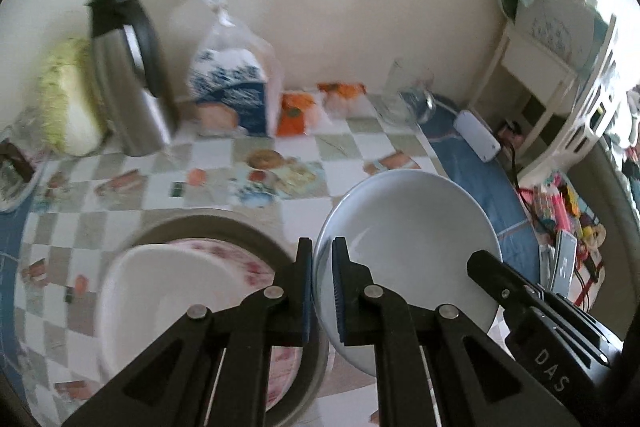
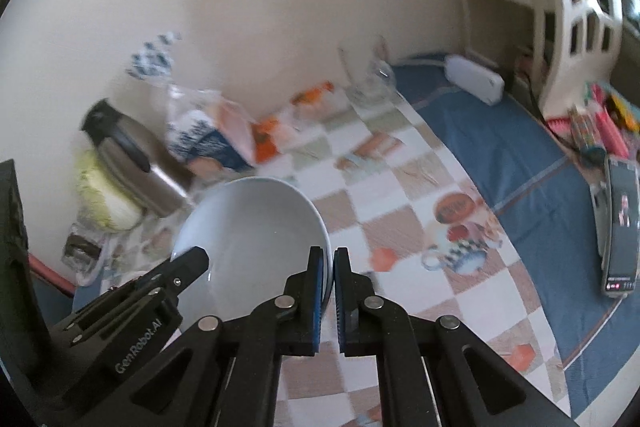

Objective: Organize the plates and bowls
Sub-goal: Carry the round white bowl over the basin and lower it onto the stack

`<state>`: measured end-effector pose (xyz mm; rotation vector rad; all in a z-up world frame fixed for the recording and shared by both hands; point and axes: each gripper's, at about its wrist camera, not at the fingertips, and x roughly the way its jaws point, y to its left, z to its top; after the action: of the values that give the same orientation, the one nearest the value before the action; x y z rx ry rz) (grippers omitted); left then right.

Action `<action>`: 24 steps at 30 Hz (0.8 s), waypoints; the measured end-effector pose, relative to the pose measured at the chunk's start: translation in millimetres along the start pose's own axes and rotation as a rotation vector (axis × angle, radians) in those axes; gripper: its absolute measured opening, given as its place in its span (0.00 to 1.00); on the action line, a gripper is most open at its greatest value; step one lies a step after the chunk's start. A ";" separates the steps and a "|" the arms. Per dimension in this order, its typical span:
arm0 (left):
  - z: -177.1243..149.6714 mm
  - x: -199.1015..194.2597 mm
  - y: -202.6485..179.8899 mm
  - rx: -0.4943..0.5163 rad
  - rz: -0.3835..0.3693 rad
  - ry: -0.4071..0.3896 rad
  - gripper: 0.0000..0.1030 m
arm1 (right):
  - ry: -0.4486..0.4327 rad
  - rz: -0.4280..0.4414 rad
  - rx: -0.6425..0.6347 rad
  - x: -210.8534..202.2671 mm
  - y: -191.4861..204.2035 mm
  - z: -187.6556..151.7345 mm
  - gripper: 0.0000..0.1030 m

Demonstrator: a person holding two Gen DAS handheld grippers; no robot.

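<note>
A pale blue-white bowl (image 1: pixel 408 239) is held in the air between both grippers. My left gripper (image 1: pixel 322 287) is shut on its left rim. My right gripper (image 2: pixel 326 287) is shut on its right rim; the bowl also shows in the right wrist view (image 2: pixel 252 223). Below and left of the bowl, a white square dish (image 1: pixel 168 291) lies on a pink-patterned plate (image 1: pixel 256 267), which sits on a grey plate (image 1: pixel 224 227) on the table. The right gripper's body (image 1: pixel 532 311) shows at the bowl's far rim in the left wrist view.
A steel thermos jug (image 1: pixel 128 71), a cabbage (image 1: pixel 68 95), a bread bag (image 1: pixel 236 83) and a glass (image 1: pixel 404 91) stand along the wall. A white power strip (image 1: pixel 476 135) and a phone on a stand (image 2: pixel 620 223) lie at the right on the blue cloth.
</note>
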<state>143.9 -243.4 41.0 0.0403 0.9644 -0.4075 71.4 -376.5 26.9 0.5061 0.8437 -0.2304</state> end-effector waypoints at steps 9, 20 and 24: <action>-6.2 -49.7 76.4 -0.104 0.058 -0.058 0.09 | 0.000 0.108 -0.102 -11.2 79.3 -14.2 0.06; -23.2 -36.0 127.3 -0.192 0.065 0.024 0.09 | 0.069 0.118 -0.196 15.7 129.4 -39.9 0.06; -27.3 -25.9 129.1 -0.191 0.073 0.061 0.09 | 0.090 0.094 -0.205 25.7 131.5 -43.4 0.06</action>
<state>155.1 -110.1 27.3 -0.0859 1.0550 -0.2466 110.9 -241.3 27.3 0.3650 0.9170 -0.0341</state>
